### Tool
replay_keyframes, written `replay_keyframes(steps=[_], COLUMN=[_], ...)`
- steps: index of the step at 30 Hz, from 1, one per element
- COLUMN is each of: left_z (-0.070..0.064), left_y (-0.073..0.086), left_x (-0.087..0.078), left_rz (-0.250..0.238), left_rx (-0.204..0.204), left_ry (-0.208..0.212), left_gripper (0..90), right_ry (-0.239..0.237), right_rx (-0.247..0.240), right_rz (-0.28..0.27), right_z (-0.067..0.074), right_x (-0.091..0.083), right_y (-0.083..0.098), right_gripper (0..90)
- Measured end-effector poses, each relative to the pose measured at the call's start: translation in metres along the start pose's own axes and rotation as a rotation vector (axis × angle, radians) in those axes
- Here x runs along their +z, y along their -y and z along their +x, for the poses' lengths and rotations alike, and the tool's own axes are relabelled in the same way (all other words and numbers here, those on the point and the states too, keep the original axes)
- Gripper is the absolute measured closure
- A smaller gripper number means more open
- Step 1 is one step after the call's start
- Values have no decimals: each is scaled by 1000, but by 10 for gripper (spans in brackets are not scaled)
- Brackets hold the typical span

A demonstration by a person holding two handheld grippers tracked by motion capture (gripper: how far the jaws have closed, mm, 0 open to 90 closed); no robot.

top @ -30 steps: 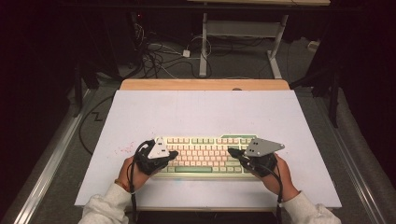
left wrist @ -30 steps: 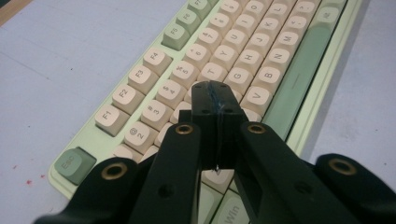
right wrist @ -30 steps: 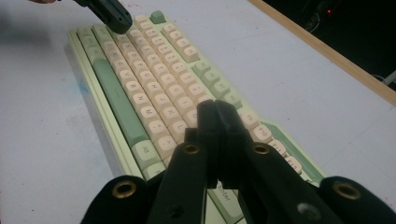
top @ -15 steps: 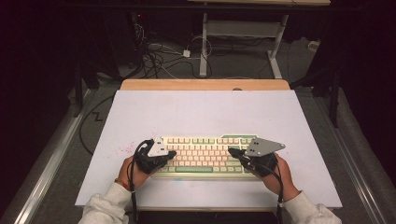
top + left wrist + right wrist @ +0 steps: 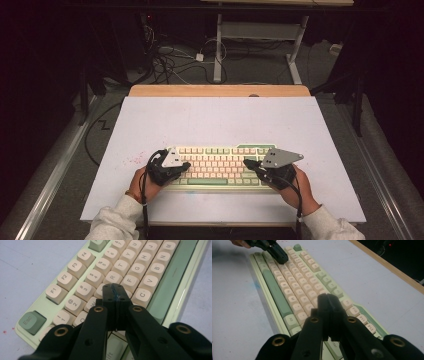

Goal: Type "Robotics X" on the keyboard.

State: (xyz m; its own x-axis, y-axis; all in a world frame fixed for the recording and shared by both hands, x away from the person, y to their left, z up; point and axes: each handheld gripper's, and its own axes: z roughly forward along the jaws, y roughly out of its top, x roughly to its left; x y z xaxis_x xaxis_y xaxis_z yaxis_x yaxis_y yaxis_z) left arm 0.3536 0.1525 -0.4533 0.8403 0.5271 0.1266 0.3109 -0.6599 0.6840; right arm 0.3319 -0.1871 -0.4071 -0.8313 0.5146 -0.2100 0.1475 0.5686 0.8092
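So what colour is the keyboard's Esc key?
Green, unlike the cream keys beside it; the Esc key shows best in the left gripper view.

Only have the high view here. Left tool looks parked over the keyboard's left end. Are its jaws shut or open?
Observer: Shut. In the left gripper view the left tool has its jaws pressed together, nothing between them.
Operator: Which keys is the tip over?
Observer: It covers the spot between R, F and C on the keyboard, about where E and D would sit. Whether it presses a key I cannot tell.
Operator: And the right one?
Observer: The right tool is shut too, its tip over the right part of the letter rows, near K.
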Motion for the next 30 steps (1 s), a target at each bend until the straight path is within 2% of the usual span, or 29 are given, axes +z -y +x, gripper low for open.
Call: replay_keyframes(steps=[11,30], left_z=[0,0], left_y=[0,-3], left_x=[2,-12], left_rz=[16,-51], left_rx=[4,8], left_ry=[-2,-40], left_gripper=[874,873], right_ry=[0,4], right_rx=[-2,-1], right_rz=[4,-10], right_z=[0,-1], right_x=[1,-2], right_y=[0,-1], right_gripper=[900,900])
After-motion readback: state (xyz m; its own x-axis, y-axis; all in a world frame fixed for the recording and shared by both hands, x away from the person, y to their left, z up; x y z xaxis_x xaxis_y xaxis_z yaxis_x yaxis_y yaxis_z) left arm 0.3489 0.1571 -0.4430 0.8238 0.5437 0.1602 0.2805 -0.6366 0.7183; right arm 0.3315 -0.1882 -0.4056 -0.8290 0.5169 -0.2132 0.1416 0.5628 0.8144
